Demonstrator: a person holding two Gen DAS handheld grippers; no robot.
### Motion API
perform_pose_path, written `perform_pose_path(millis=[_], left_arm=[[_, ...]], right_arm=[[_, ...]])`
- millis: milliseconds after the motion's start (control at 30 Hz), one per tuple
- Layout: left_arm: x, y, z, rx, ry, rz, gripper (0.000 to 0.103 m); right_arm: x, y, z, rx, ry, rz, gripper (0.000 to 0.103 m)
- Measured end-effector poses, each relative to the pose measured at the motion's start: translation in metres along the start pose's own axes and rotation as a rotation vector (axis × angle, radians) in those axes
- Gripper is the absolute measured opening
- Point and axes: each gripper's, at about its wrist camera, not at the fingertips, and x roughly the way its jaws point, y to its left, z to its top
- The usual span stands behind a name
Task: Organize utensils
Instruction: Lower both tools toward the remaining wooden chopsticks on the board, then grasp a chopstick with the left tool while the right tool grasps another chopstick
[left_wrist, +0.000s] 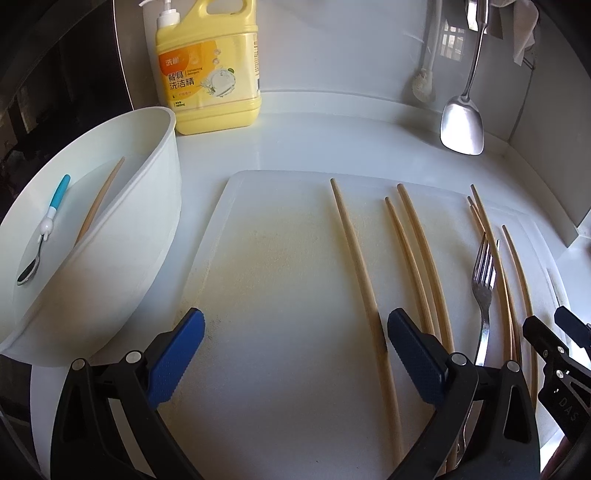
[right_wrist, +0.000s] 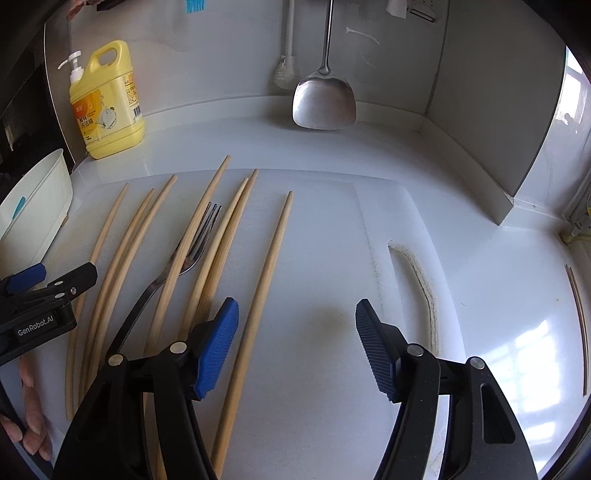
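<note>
Both hand-held grippers hover low over a white plastic cutting board w/ jaws apart and nothing between the blue pads. Left gripper sits over the board's near-left part, its right pad just beside one pale wooden chopstick that has a dark mark near the pad; no contact visible. Right gripper is over bare board toward the near-right, its left pad close to the rightmost wooden chopstick, can't tell if touching. Approx. seven long wooden chopsticks lie on the board, running near edge to far edge, roughly parallel, some crossing or touching. A steel fork lies among them, tines toward the far edge, w/ one chopstick crossing over its neck. At the board's left edge stands a white oval plastic holder, split into compartments; inside it a small spoon w/ blue-and-white handle and another wooden chopstick in the next compartment. On the white countertop beyond, at the far-left corner, a yellow dish-soap jug w/ pump; further right a steel spatula and a white brush against the wall. A person's fingers show at the lower left of the right wrist view.
</note>
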Motion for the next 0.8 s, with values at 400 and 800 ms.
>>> perform_pose_path(millis=[400, 800], left_arm=[[-0.013, -0.017, -0.009, 0.053, -0.032, -0.036, 0.051], [-0.018, -0.024, -0.011, 0.071, -0.029, -0.071, 0.007]], right_arm=[[-0.007, 0.014, -0.007, -0.043, -0.024, 0.043, 0.033], [-0.008, 0.019, -0.007, -0.074, -0.029, 0.066, 0.008]])
